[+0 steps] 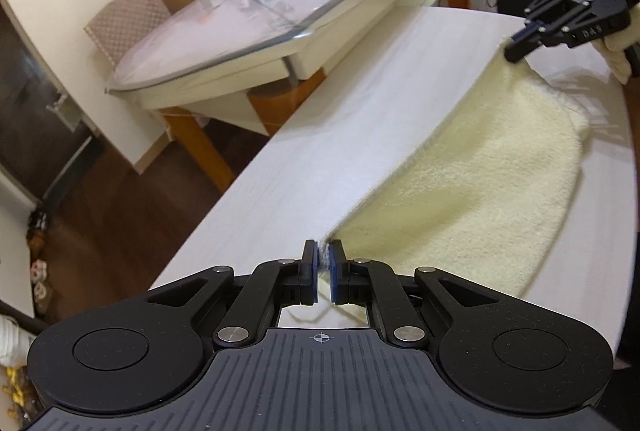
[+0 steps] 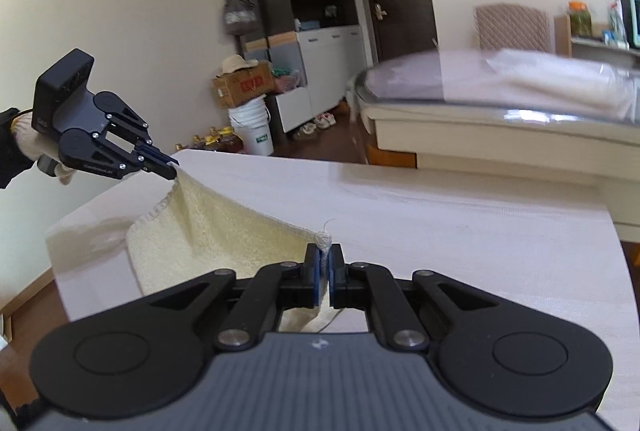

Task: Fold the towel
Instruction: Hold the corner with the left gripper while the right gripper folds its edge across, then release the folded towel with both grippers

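A cream terry towel (image 1: 480, 183) hangs stretched between both grippers above the white table (image 1: 320, 135). My left gripper (image 1: 323, 263) is shut on one towel corner at the near end. My right gripper (image 1: 516, 49) is shut on the far corner at the upper right of the left wrist view. In the right wrist view my right gripper (image 2: 323, 263) pinches its corner, the towel (image 2: 216, 231) sags down to the left, and my left gripper (image 2: 170, 167) grips the other corner. The towel's lower edge rests on the table (image 2: 440, 231).
A glass-topped table (image 1: 248, 31) with a clear plastic bag stands to the left beyond the white table, close to its edge. A padded chair (image 1: 124, 23) and a shelf with a teal oven sit behind it. Cabinets, a cardboard box and a white bucket (image 2: 252, 127) stand by the wall.
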`<state>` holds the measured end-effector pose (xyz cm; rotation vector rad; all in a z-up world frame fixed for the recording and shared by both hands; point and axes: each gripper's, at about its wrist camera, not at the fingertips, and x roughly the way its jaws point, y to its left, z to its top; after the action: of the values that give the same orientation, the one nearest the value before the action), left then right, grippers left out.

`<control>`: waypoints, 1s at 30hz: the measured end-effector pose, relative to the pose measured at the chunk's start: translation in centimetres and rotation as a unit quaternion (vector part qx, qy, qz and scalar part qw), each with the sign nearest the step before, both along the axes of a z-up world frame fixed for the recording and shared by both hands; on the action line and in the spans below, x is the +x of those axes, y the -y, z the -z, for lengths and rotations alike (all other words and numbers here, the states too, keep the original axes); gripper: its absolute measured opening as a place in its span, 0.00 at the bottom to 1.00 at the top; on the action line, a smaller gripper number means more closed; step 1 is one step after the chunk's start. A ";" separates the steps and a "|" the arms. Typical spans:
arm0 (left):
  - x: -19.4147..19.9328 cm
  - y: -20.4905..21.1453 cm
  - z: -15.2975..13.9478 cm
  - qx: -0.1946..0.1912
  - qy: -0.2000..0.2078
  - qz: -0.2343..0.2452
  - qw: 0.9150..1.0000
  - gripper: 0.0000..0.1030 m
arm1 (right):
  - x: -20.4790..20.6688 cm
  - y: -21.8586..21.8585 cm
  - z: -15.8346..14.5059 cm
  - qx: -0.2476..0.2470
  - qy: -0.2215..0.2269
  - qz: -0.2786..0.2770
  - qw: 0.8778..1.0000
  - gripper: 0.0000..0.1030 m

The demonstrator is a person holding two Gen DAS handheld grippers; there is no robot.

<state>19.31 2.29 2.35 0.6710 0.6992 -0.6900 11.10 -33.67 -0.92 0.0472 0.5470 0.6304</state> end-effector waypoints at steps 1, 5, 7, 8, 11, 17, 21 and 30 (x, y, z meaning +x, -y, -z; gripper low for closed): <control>0.6 0.0 0.3 0.001 -0.001 -0.003 1.000 0.06 | 0.3 -0.2 0.3 -0.005 -0.005 0.001 1.000 0.05; 1.8 0.3 1.8 0.000 -0.007 -0.013 1.000 0.06 | 1.5 -1.0 1.3 -0.028 -0.015 0.007 0.999 0.05; 2.2 0.5 2.9 0.014 -0.003 -0.017 1.000 0.06 | 1.8 -1.3 1.6 -0.038 -0.019 0.009 0.999 0.06; 2.3 0.6 3.4 0.019 -0.004 -0.018 1.000 0.06 | 1.9 -1.5 1.6 -0.048 -0.021 0.010 0.999 0.07; 2.6 0.5 4.2 0.019 -0.003 -0.028 0.999 0.11 | 2.2 -2.0 1.8 -0.076 -0.032 0.019 0.996 0.21; 2.3 -1.8 2.9 -0.002 0.009 -0.075 0.997 0.26 | 0.4 -0.7 0.6 -0.058 -0.009 0.051 0.997 0.24; 0.2 -3.3 1.6 -0.019 0.030 -0.096 0.995 0.27 | -3.4 -1.0 -0.4 -0.050 0.019 0.043 0.998 0.24; -7.3 -0.5 2.5 -0.066 0.009 -0.025 0.997 0.29 | -11.4 -7.5 0.2 -0.140 0.069 -0.047 0.987 0.20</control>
<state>12.02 2.81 -0.17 0.5360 0.6463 -0.6781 -0.31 -26.22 -1.17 -0.2876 0.5010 0.6386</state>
